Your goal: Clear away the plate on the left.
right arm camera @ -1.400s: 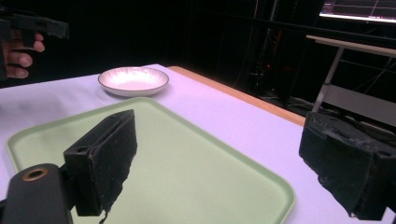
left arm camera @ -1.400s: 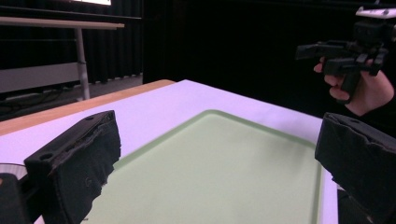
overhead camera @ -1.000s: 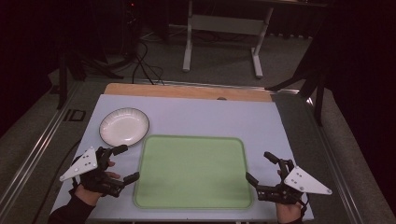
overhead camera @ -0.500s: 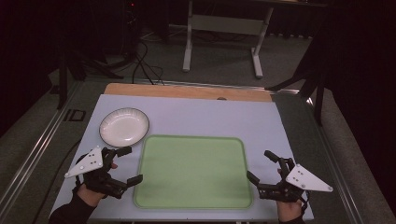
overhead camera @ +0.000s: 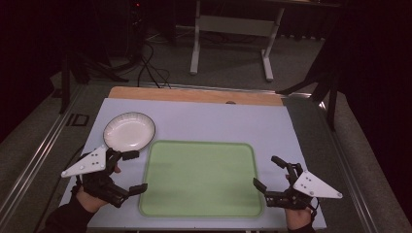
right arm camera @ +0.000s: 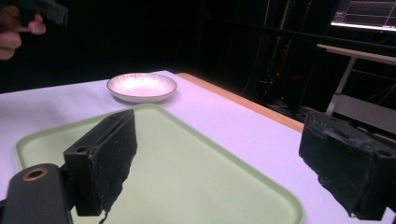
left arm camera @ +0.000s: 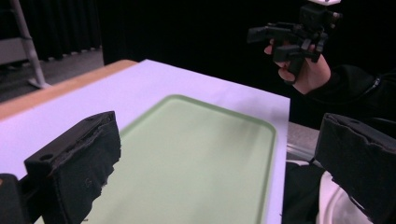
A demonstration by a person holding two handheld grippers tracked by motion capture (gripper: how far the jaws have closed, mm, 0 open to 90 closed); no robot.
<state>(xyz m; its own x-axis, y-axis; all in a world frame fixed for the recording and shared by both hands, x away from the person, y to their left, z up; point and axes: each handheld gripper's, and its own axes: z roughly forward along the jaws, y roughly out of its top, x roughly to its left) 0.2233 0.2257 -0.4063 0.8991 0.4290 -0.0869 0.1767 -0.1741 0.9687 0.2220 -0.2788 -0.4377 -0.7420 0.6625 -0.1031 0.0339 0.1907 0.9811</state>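
Green tray lies flat on the tabletop. White plate sits just beside its far left corner. Left gripper and right gripper flank the tray, jaws spread.

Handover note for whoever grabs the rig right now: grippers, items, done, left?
Left gripper: jaws open, holding nothing, at the green tray's left edge, just below the white plate.
Right gripper: jaws open, holding nothing, at the tray's right edge.
Tray lies bare mid-table; plate sits off its upper left corner.
Done: nothing gripped or placed.
Left: probably grip the tray on both sides, or the plate first.
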